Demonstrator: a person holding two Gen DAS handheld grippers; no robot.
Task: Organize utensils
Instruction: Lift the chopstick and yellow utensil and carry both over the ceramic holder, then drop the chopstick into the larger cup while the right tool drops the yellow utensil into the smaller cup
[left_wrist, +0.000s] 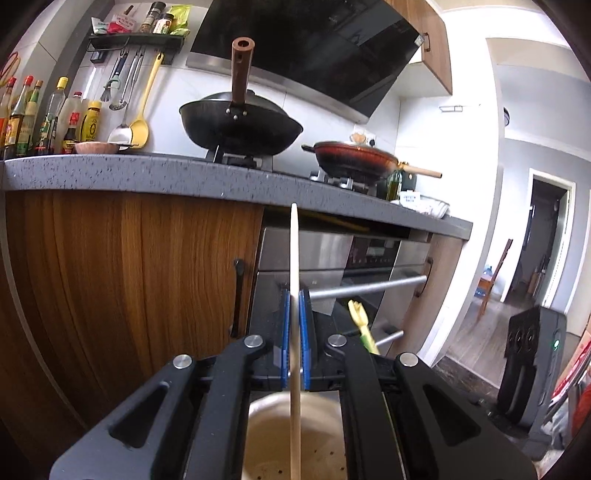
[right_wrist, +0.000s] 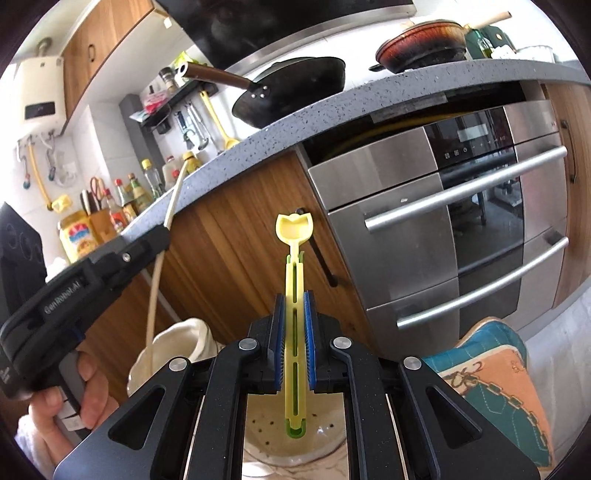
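My left gripper (left_wrist: 294, 325) is shut on a thin pale wooden stick, like a chopstick (left_wrist: 294, 258), held upright; its lower end reaches down over a cream holder with drain holes (left_wrist: 295, 443). The left gripper also shows in the right wrist view (right_wrist: 162, 230), with the stick (right_wrist: 175, 195) running down into the cream holder's rim (right_wrist: 173, 343). My right gripper (right_wrist: 294, 325) is shut on a yellow-green slotted plastic utensil (right_wrist: 294, 258) with a tulip-shaped head, upright over the holder's perforated bottom (right_wrist: 269, 428). The yellow utensil's tip shows in the left wrist view (left_wrist: 356, 314).
A grey speckled countertop (left_wrist: 147, 173) carries a black wok (left_wrist: 240, 125), a red pan (left_wrist: 354, 155) and sauce bottles (left_wrist: 55, 118). Below are a wooden cabinet door (left_wrist: 129, 277) and a steel oven with bar handles (right_wrist: 461, 192). A teal-and-orange cushion (right_wrist: 498, 376) lies at right.
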